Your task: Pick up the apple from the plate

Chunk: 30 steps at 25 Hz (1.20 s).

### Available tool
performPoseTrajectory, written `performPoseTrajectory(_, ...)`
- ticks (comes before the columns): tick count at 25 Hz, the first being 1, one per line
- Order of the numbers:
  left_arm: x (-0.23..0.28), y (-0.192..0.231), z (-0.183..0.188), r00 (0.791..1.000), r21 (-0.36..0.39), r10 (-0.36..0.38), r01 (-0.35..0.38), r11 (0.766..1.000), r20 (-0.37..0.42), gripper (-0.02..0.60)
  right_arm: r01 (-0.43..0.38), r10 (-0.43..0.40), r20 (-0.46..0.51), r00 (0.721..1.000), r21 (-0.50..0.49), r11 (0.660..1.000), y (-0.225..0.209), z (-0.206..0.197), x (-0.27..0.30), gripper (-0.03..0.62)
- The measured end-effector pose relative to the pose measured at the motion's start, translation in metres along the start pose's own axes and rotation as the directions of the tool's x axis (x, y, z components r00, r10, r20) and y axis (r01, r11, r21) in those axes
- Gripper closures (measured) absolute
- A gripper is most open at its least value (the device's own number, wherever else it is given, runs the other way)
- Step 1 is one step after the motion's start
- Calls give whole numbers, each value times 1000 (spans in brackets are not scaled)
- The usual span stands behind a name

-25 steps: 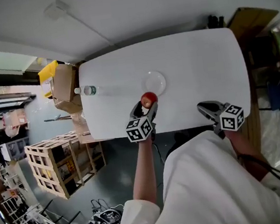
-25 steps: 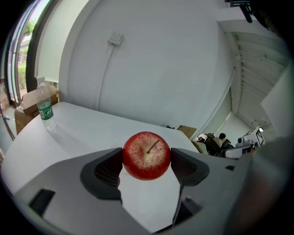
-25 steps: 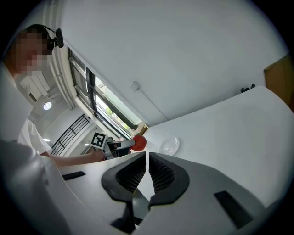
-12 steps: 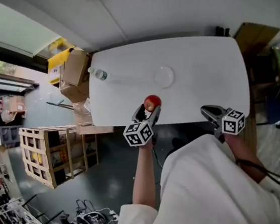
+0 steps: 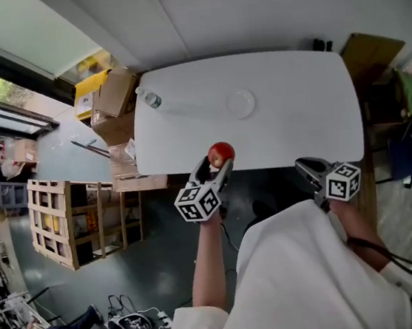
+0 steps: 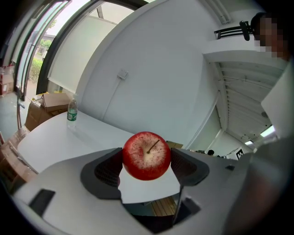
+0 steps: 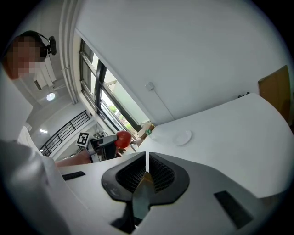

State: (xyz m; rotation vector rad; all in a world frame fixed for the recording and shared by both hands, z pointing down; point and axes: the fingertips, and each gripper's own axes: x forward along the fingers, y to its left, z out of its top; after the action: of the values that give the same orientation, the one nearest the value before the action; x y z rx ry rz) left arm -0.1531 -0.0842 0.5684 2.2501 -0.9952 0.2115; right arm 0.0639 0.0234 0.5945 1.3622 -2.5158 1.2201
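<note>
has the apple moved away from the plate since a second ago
Yes. The apple, held in the left claw, has come away from the plate toward the table's near edge.

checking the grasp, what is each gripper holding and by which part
The left gripper holds the apple by its opposite sides; the right gripper is shut, holding nothing.

The plate point(image 5: 241, 104) lies mid-table point(image 5: 305, 118), the bottle point(image 5: 152, 99) at its far left corner. The apple point(image 5: 221, 152) sits between the left gripper's point(image 5: 219, 163) jaws over the near edge, well apart from the plate. The right gripper point(image 5: 308, 170) is to its right, off the table. Cardboard boxes point(image 5: 112, 97) and a wooden crate point(image 5: 68, 222) stand left of the table.
</note>
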Motion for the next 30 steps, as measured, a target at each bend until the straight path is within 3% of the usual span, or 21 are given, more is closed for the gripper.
performPoseTrajectory(8, -29, -22, -16, 1000, -21, 0, 0, 1000, 9, 252, 33, -33, 13, 999, 15, 999, -3, -10, -34, 549)
performPoseTrajectory(20, -37, -66, -44, 995, -92, 40, -32, 995, 87, 252, -42, 38, -31, 999, -126, 991, -21, 21, -51, 551)
performPoseTrajectory(30, -33, -86, -52, 994, -99, 50, -40, 994, 95, 252, -73, 71, -25, 997, -127, 989, -31, 28, -53, 551)
